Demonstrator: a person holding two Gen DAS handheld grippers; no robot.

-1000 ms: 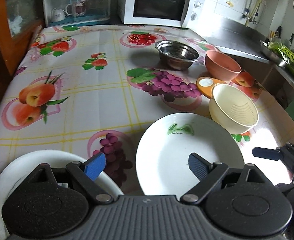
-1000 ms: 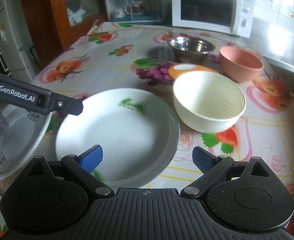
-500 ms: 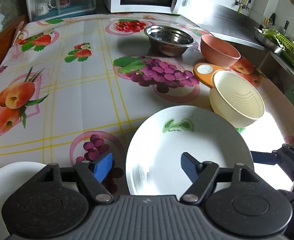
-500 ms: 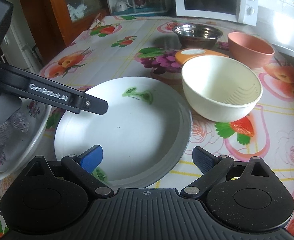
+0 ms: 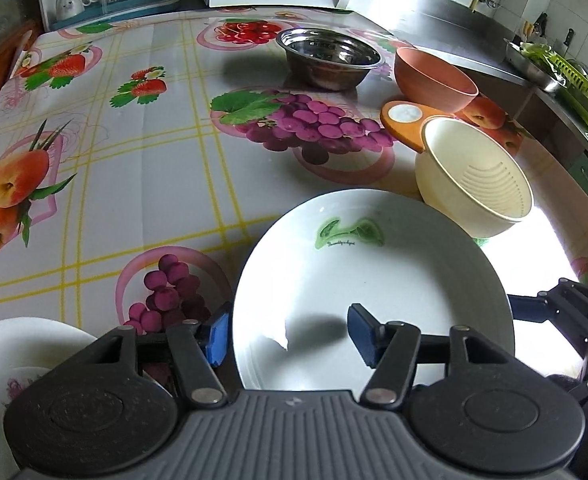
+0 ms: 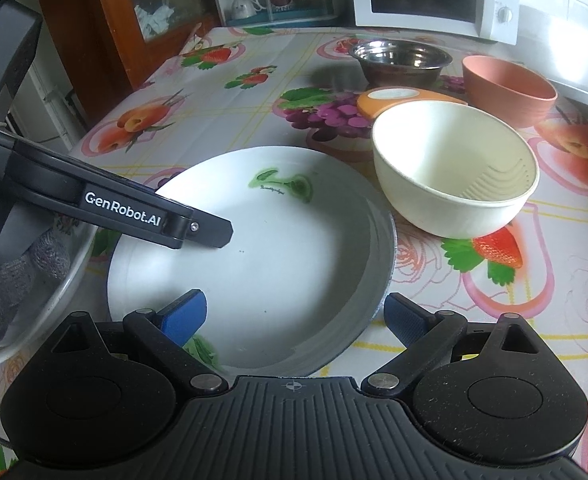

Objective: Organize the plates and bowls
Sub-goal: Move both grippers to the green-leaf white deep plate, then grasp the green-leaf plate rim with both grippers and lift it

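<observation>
Left gripper (image 5: pixel 290 336) straddles the near-left rim of the round white ceramic plate with a green leaf print (image 5: pixel 373 280): one blue pad outside the rim at the plate's 8 o'clock, the other above the plate's well. Jaws have just been closing, now at a middling gap; the rim sits between the pads, but neither pad visibly presses on it yet.

Right gripper (image 6: pixel 294 316) hovers at the plate's 6 o'clock edge, jaws spread wide, holding nothing.

Cream plastic bowl with ridged inner wall (image 6: pixel 453 168) sits just beside the plate at its 2 o'clock, looks to be touching. Beyond it: an orange flat lid-like piece (image 6: pixel 389 98), a terracotta-pink bowl (image 6: pixel 509 88), a stainless steel bowl (image 6: pixel 399 58). Shallow white dish with floral print (image 6: pixel 54 280) at the plate's 9 o'clock, holding steel scouring pads (image 6: pixel 10 276).

Risks, as I judge them:
- Glazed, sloped rim and a thin bite: the plate may slip or pivot down once lifted.
- Tilting it up could knock the cream bowl.
- Both grippers crowd the same edge and could collide.
- Slick fruit-print tablecloth (image 5: pixel 134 160) may let the plate skid during closing.
</observation>
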